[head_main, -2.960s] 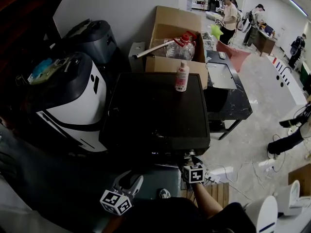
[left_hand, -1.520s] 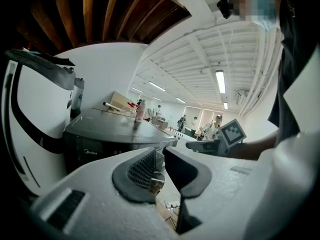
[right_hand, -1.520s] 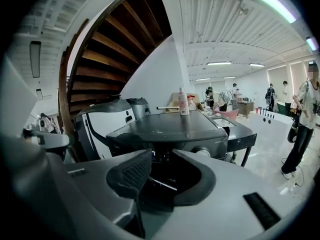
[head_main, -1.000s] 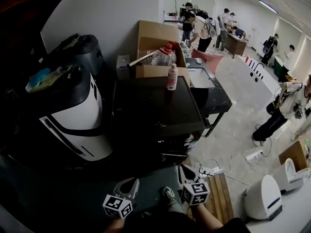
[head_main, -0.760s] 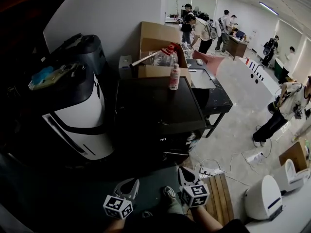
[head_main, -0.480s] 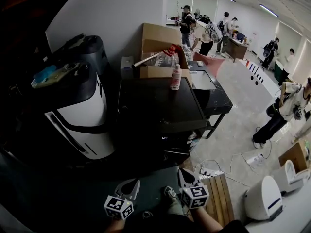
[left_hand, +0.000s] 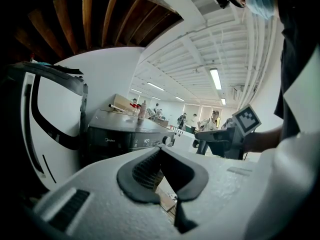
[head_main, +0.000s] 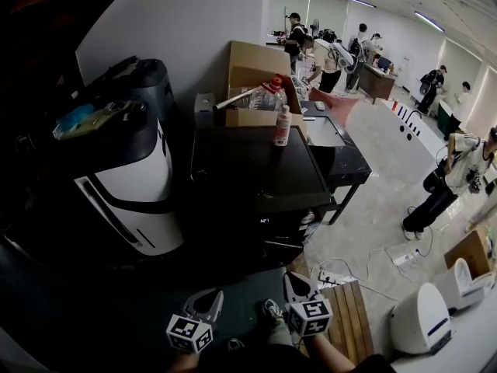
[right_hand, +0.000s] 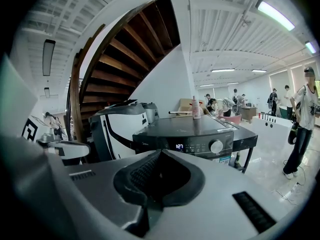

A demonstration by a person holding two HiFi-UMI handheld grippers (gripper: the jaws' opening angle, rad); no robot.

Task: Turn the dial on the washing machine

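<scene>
Washer (head_main: 256, 169): black, stood against the wall, lit display on its front panel. White appliance (head_main: 128, 185) stood just left of it. Box (head_main: 260, 84) sat behind it. Both grippers were held low in front of the washer, well apart from it. Left gripper (head_main: 210, 298): jaws closed, nothing between. Right gripper (head_main: 293, 283): jaws closed, empty. Bottle (head_main: 283, 127) stood upright near the washer's back edge. Dial (right_hand: 216, 146) sat at the panel's right end, ahead and to the right of the right gripper, untouched.
</scene>
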